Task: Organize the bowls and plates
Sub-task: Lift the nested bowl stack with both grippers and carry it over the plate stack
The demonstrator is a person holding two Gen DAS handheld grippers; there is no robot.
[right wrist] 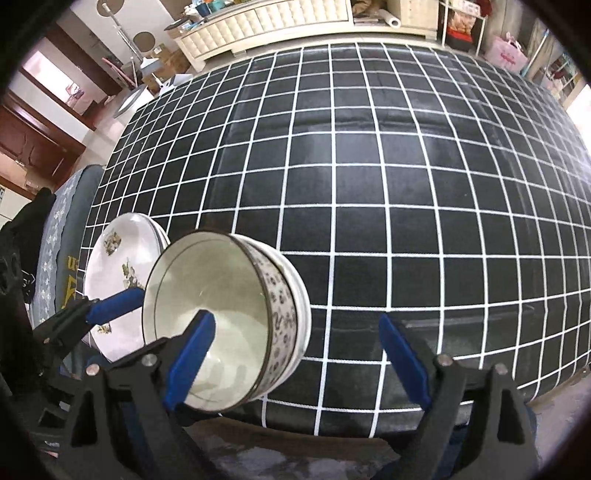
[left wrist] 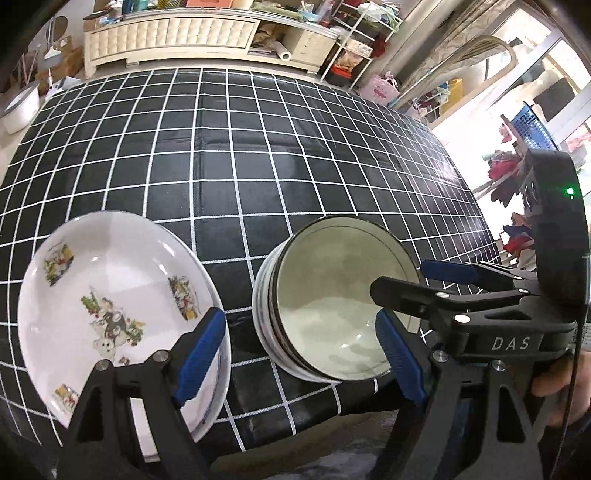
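Note:
A stack of white plates (left wrist: 110, 295) with cartoon prints sits near the front edge of the black checked table (left wrist: 258, 147). A stack of patterned bowls (left wrist: 340, 295) with a pale green inside stands just right of it. My left gripper (left wrist: 303, 358) is open and empty, its fingers over the gap between the plates and the bowls. My right gripper (right wrist: 295, 365) is open and empty, its left finger (right wrist: 192, 358) over the bowl stack (right wrist: 221, 325). The plates (right wrist: 114, 280) lie left of the bowls. The right gripper also shows in the left wrist view (left wrist: 424, 280) at the bowl's right rim.
The checked tablecloth (right wrist: 406, 184) stretches far and right. A cream cabinet (left wrist: 166, 33) and wire shelves (left wrist: 351, 48) stand beyond the far edge. A blue-grey padded seat (right wrist: 62, 229) is at the table's left. A white basin (left wrist: 18, 107) sits on the floor.

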